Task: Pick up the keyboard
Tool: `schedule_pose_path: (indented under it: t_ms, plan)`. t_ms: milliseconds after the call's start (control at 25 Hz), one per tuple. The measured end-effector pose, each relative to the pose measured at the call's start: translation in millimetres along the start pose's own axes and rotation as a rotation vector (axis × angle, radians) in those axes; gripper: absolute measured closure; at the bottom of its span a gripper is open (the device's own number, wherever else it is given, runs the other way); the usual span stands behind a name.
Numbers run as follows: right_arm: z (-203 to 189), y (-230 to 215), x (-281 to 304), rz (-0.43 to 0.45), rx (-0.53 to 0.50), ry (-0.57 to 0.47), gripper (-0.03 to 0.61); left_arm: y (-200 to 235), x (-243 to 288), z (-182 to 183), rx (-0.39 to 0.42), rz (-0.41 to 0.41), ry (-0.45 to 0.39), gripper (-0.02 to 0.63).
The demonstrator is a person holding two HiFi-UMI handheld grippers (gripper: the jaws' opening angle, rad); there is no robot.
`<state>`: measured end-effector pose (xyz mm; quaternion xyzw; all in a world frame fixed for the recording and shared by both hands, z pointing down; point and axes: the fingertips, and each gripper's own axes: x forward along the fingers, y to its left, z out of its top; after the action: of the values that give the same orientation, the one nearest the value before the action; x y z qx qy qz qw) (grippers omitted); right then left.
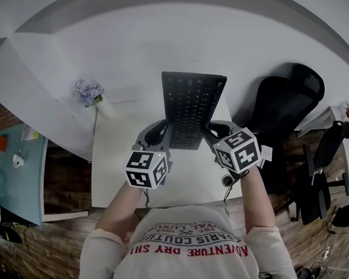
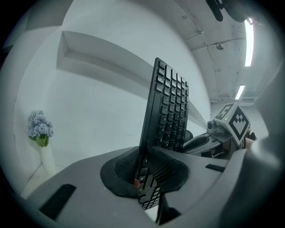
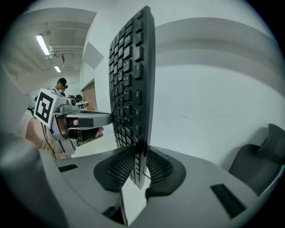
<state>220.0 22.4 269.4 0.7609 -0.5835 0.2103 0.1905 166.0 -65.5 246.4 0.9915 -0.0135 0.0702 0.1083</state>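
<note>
Over white table (image 1: 113, 172), keyboard (image 1: 191, 104) sides tight in left gripper (image 2: 144, 171) and right gripper (image 3: 139, 167).

Black keyboard (image 1: 191, 107) above white table (image 1: 115, 167)

The person wears a pale shirt (image 1: 189, 244) with red and dark lettering. The left gripper (image 1: 163, 133) and right gripper (image 1: 212, 131) are grey, each bearing a white cube (image 1: 146, 169) with black square markers.

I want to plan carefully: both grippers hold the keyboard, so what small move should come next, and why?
Probably raise both together, level: left gripper and right gripper each clamp one near edge of the keyboard, leaving its far end unsupported.
</note>
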Motion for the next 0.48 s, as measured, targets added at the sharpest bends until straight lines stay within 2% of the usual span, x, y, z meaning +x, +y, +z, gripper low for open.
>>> schedule_pose_path:
  t_ms: [480]
  plan:
    - [0.8, 0.9, 0.1, 0.012, -0.008, -0.002, 0.485, -1.7, -3.7, 0.8, 0.018, 0.018, 0.002, 0.546]
